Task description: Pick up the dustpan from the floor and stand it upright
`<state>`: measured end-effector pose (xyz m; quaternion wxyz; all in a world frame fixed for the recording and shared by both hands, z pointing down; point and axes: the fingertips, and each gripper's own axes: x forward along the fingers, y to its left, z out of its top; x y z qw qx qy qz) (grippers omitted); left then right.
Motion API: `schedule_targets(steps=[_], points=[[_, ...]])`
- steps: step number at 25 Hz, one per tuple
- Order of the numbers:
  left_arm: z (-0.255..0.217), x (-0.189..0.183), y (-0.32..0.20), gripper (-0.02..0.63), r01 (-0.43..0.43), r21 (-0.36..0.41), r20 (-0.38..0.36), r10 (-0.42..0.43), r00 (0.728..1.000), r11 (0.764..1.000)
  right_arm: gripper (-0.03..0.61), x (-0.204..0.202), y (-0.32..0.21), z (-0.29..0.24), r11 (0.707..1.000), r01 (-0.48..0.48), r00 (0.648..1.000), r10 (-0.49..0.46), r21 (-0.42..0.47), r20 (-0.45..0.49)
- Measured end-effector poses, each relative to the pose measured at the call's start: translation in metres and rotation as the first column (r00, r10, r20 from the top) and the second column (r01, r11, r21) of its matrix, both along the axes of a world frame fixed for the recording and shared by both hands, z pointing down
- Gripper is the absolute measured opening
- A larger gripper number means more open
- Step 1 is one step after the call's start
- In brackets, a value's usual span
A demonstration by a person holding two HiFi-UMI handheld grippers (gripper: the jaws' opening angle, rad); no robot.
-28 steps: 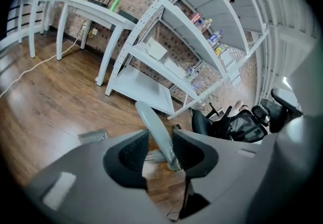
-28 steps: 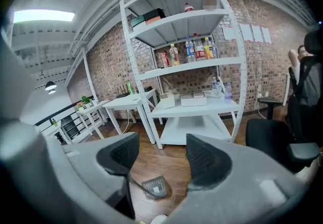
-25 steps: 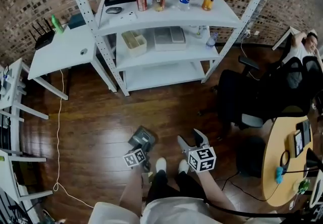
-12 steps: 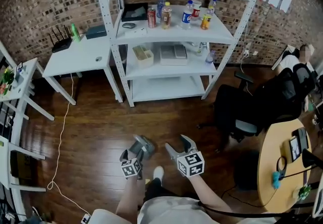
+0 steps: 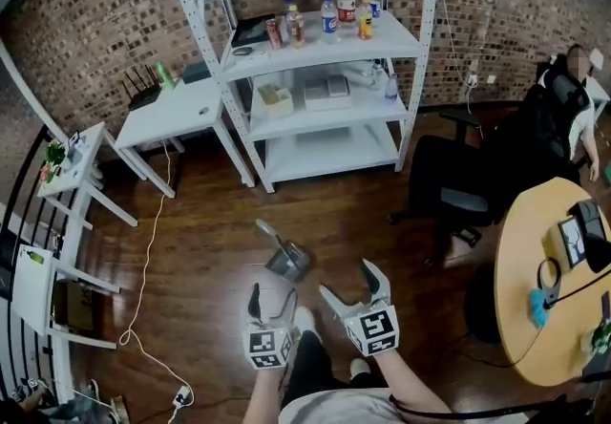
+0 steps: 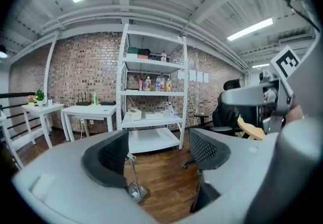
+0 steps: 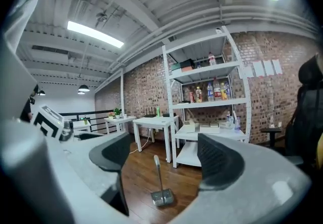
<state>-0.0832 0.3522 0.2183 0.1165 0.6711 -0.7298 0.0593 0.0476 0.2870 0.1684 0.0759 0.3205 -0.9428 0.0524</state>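
Dustpan [image 5: 286,260] (grey, slim-handled) upright on wood floor [image 5: 191,222]; left gripper [image 5: 272,296], right gripper [image 5: 347,281] fingers wide.

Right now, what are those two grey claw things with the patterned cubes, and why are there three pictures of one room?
A person is holding a tool in each hand. Each tool ends in a two-fingered claw, and the cube with square patterns is part of it. One picture comes from a camera on the person's head, looking down: the left claw and the right claw show near the bottom. The other two pictures come from little cameras riding on the claws, looking out between their fingers. Both claws are open and hold nothing. On the wooden floor just ahead stands a dustpan, upright, with its handle pointing up. Each claw's camera sees it too. Behind it is a white shelf with bottles.
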Motion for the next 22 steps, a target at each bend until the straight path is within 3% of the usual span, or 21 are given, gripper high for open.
schedule_targets(steps=[2,4,8,12,15,19,22], points=[[-0.018,0.016,0.029,0.383,0.009,0.009,-0.005,-0.009,1.000,1.000,0.396,0.007,0.021,-0.003,1.000,0.016,1.000,-0.016,0.001,-0.026],[-0.033,0.018,0.054,0.382,0.013,0.016,0.037,-0.014,0.999,1.000,0.396,0.004,0.042,-0.017,0.999,0.015,0.999,-0.014,0.038,-0.042],[-0.078,-0.009,0.070,0.382,0.031,0.084,0.126,-0.041,0.991,0.996,0.396,-0.032,0.058,-0.066,0.990,0.027,0.999,-0.024,0.137,-0.028],[-0.121,-0.037,0.076,0.373,0.123,0.201,0.151,-0.155,0.976,0.972,0.396,-0.066,0.047,-0.079,0.985,0.075,0.997,-0.076,0.154,0.005],[-0.119,-0.064,0.112,0.370,0.183,0.237,0.130,-0.217,0.967,0.954,0.396,-0.096,0.072,-0.064,0.985,0.103,0.994,-0.107,0.136,0.022],[-0.109,-0.122,0.170,0.367,0.220,0.250,0.097,-0.251,0.963,0.943,0.396,-0.166,0.141,-0.054,0.972,0.181,0.983,-0.183,0.152,0.000],[-0.114,-0.141,0.204,0.367,0.247,0.261,0.086,-0.278,0.957,0.933,0.396,-0.192,0.180,-0.063,0.960,0.220,0.974,-0.224,0.175,0.008]])
